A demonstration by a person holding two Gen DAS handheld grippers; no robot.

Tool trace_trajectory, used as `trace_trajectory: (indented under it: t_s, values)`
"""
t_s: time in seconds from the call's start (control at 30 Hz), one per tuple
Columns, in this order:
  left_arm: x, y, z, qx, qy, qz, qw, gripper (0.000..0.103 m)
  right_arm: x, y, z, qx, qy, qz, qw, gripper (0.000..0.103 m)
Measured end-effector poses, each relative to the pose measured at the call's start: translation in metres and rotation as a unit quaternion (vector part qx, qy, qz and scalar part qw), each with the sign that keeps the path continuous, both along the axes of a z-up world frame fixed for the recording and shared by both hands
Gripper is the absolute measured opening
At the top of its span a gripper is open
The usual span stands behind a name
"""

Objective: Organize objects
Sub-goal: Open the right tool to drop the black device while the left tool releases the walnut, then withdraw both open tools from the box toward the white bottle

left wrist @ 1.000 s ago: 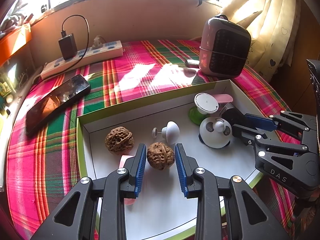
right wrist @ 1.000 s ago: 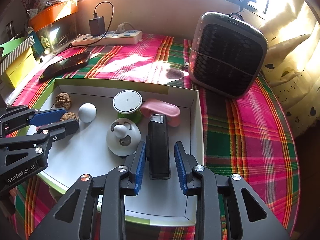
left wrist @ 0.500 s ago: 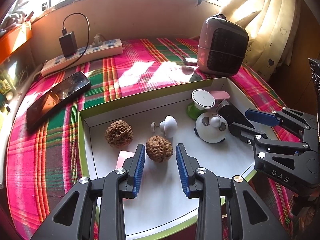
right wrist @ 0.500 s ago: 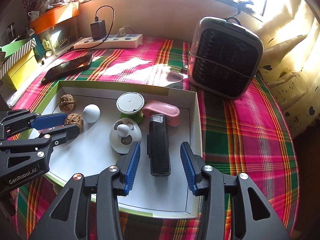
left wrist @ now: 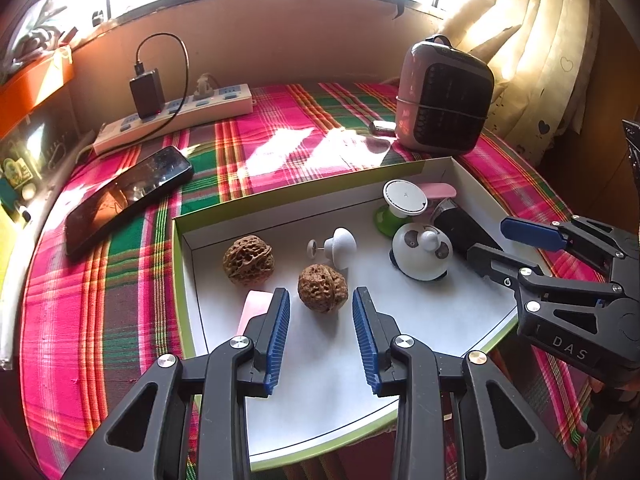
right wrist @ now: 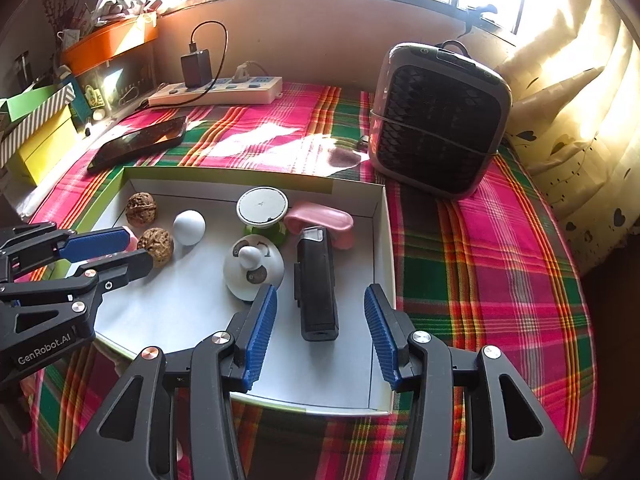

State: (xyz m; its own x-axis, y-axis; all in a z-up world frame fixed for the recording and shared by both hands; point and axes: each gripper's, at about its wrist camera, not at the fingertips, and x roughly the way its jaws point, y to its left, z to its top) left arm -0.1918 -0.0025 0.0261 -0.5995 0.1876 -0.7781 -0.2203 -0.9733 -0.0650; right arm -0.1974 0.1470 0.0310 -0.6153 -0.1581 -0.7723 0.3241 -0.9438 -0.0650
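Observation:
A white box tray (left wrist: pixel 400 340) (right wrist: pixel 168 312) with green sides holds two walnuts (left wrist: pixel 322 288) (left wrist: pixel 248 261), a white knob (left wrist: pixel 340 242), a panda-faced white gadget (left wrist: pixel 421 251) (right wrist: pixel 253 267), a white disc on a green base (right wrist: pixel 262 207), a pink piece (right wrist: pixel 320 220) and a black oblong device (right wrist: pixel 317 290). My left gripper (left wrist: pixel 322 324) is open, with the near walnut lying just ahead between its fingertips. My right gripper (right wrist: pixel 320 320) is open wide, above the black device's near end and apart from it.
On the plaid cloth lie a black phone (left wrist: pixel 124 196), a white power strip with a charger (left wrist: pixel 176 114) and a small grey heater (right wrist: pixel 438 120) behind the tray. Boxes (right wrist: pixel 36 132) stand at the left; a curtain (right wrist: pixel 580 120) hangs at the right.
My right gripper has opened, let go of the black device and drawn back. My left gripper has drawn back from the near walnut, still open.

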Motion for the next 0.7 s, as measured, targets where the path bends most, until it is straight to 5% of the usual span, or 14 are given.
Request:
trace_trajectory:
  t_s: [0.7]
  values:
    - [0.045, -0.018, 0.021, 0.016, 0.035, 0.021, 0.9991, 0.033, 0.048, 0.008, 0.019, -0.036, 0.025, 0.009, 0.999, 0.048]
